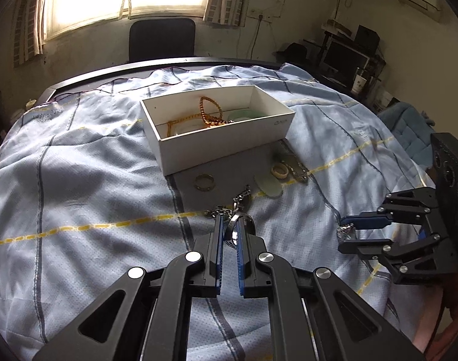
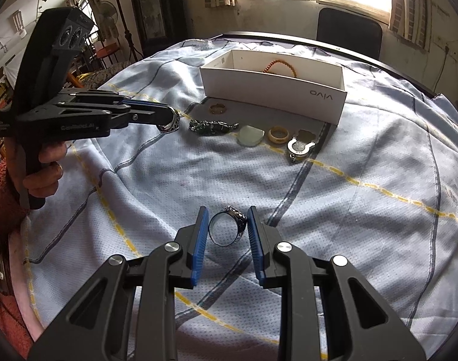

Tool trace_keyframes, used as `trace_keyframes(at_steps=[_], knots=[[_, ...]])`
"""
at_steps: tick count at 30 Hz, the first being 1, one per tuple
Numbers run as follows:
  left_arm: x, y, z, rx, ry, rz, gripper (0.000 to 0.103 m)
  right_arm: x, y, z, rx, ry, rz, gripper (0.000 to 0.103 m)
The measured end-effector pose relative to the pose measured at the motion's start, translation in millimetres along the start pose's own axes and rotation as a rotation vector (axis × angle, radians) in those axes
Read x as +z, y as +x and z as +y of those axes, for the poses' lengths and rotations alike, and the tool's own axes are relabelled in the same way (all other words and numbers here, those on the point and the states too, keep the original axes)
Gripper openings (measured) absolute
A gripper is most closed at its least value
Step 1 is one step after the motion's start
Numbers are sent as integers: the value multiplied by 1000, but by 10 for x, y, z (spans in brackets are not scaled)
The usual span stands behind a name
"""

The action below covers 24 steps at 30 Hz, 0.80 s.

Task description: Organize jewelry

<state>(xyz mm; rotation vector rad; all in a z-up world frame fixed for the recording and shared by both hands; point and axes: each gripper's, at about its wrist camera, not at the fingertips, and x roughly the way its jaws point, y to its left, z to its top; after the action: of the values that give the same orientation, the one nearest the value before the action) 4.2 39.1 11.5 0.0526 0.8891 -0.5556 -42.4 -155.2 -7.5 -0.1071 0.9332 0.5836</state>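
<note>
My left gripper [image 1: 230, 219] is shut on a silver ring [image 1: 235, 229] and holds it above the cloth; the right wrist view shows that gripper [image 2: 168, 116] at left with the ring [image 2: 170, 124] at its tips. My right gripper [image 2: 227, 210] is open, and a dark ornate ring [image 2: 229, 225] stands on the cloth between its blue pads. A white box [image 1: 225, 147] further back holds an orange bead necklace [image 1: 209, 114] and a green bangle [image 1: 247, 115]. In front of the box [image 2: 274, 93] lie a gold ring [image 2: 218, 108], a dark chain [image 2: 212, 127], a jade pendant [image 2: 250, 135], a cream ring [image 2: 278, 134] and a silver lock pendant [image 2: 301, 147].
A blue checked cloth [image 1: 78, 180] covers the round table. A dark chair [image 1: 162, 39] stands behind it under a bright window. A hand [image 2: 46, 165] in a red sleeve holds the left gripper's handle. Shelves with clutter stand at the far right [image 1: 349, 57].
</note>
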Motion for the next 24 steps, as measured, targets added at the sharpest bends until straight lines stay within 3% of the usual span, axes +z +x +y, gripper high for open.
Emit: trace_keyframes(at_steps=[5,12,19,24], knots=[[10,-1,11,-3,-12,3,8,7,18,9,-7,1,1,26],[204,-96,83,51,-63,7,8,165,-118,-24,-20,47,-48,26],[819,-240,196,135,-134,-19,9,873,-419,-262,-63,126,-127,26],[1173,-38,281,174,-185,21,9,1363,-253,-580,-109,213,-117,26]])
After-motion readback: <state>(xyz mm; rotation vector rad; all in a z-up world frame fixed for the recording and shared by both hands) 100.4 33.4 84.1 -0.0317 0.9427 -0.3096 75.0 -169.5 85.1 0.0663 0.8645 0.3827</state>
